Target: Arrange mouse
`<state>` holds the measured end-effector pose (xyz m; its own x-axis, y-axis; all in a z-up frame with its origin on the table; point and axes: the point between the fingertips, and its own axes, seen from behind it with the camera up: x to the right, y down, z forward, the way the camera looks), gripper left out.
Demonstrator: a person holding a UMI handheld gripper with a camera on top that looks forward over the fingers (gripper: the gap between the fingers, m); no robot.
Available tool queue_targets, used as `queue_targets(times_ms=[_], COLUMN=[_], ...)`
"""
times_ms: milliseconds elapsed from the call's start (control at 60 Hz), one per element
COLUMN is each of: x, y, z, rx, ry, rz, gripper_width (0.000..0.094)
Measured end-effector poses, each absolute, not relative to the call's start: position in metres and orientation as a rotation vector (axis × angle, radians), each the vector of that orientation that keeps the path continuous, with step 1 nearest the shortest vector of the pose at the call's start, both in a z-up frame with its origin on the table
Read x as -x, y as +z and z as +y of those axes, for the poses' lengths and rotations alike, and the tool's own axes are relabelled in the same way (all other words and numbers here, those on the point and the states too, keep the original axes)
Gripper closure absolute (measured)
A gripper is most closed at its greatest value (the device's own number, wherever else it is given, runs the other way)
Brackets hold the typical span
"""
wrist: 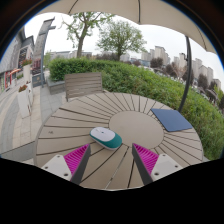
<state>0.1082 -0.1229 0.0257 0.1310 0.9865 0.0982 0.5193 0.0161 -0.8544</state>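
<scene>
- My jaws [110, 160] stand open, holding nothing, low in the frame.
- The mouse [105, 136] lies on the tabletop [60, 128] at centre, just ahead.
- A blue pad [171, 119] lies at right.

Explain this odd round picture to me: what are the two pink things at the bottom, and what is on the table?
The camera rides on a hand-held gripper that a person carries, with no robot arm. It looks forward along the two fingers; the pink pads are their inner faces. The fingers are open and hold nothing. Just ahead of them, on a round slatted table outdoors, lies a white computer mouse on a small teal mat. Farther right lies a blue-grey mouse pad. Beyond the table are a chair, a hedge, trees and buildings.
</scene>
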Motion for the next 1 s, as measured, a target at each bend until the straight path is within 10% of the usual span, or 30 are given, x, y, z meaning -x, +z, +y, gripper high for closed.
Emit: queue_targets(times_ms=[717,767,817,1000], x=[-0.008,-0.008,-0.002,-0.006], y=[-0.011,-0.014,-0.016,0.016], z=[-0.067,-0.071,-0.077,-0.077], rx=[1.739,1.769,1.762,1.813], ry=[0.681,0.704,0.741,0.801], rz=[-1.467,-1.467,-1.499,-1.56], gripper_width=[0.0109,0.0176,0.0462,0.0516])
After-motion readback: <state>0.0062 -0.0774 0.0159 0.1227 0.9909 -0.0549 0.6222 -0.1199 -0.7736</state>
